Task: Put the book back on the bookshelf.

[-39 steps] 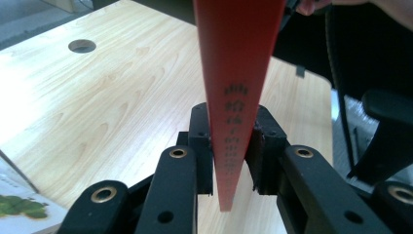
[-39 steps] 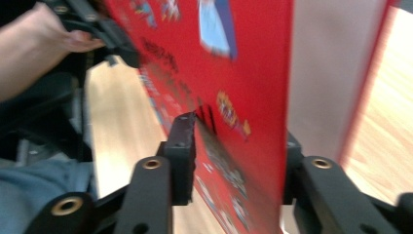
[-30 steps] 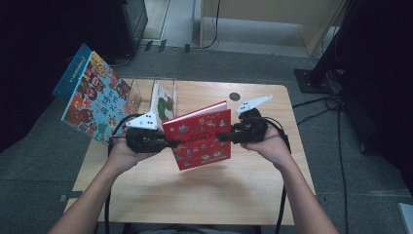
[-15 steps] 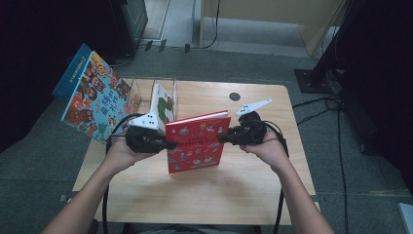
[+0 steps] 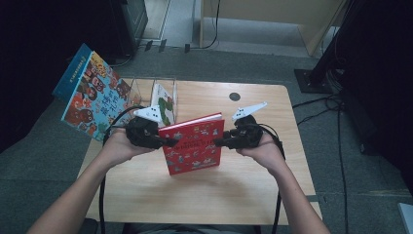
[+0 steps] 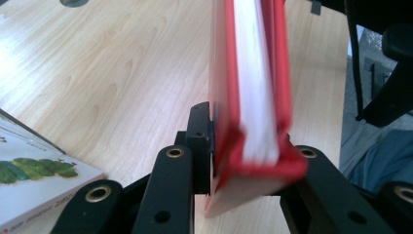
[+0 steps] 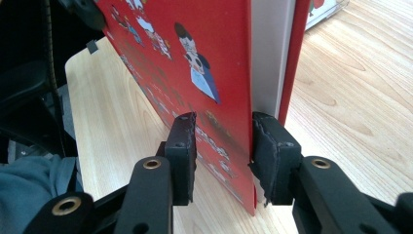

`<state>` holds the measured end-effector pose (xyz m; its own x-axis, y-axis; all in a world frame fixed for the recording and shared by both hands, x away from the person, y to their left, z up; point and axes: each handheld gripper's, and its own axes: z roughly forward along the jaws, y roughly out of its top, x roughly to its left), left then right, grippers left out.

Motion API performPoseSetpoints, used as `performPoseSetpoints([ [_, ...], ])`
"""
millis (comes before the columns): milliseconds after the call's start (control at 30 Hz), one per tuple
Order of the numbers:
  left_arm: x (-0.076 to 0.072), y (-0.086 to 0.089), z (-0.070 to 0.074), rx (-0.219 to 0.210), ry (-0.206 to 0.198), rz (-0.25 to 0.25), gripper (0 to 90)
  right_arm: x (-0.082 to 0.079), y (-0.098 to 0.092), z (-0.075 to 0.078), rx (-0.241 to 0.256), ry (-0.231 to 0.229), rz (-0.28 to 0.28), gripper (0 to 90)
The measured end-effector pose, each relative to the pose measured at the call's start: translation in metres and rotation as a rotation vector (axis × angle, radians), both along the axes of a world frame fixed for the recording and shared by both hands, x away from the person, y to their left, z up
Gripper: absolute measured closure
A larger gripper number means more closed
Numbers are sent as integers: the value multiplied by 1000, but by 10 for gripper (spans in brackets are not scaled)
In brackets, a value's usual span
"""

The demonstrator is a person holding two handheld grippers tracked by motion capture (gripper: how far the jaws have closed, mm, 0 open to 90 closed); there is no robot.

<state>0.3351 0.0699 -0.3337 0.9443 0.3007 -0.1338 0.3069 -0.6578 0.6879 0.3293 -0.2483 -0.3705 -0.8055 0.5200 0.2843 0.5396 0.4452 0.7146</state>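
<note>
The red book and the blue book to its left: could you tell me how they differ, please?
The red book is held over the table between both grippers; the blue book stands tilted past the table's left edge, untouched. The red book looks smaller than the blue book. Both have illustrated covers.

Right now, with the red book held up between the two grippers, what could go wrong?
The red book hangs above the table, pinched at one edge by the left hand-held gripper and the other by the right hand-held gripper. It might slip and drop. The right one seems to hold only the front cover, so the book could flop open.
</note>
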Motion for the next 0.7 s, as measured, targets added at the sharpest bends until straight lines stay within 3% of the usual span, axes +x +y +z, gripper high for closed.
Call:
performPoseSetpoints([
  [100, 2, -7, 8, 47, -18, -2, 726, 0, 1, 0, 1, -3, -1, 618],
  [233, 4, -16, 18, 116, -28, -42, 726, -1, 2, 0, -1, -17, 6, 604],
  [600, 24, -41, 35, 260, 55, -52, 707, -1, 7, 0, 4, -51, 25, 581],
  [667, 27, -48, 38, 301, 57, -57, 700, 0, 7, 0, 6, -57, 28, 574],
  [700, 28, -52, 39, 326, 39, -68, 696, 0, 7, 0, 5, -59, 28, 573],
])
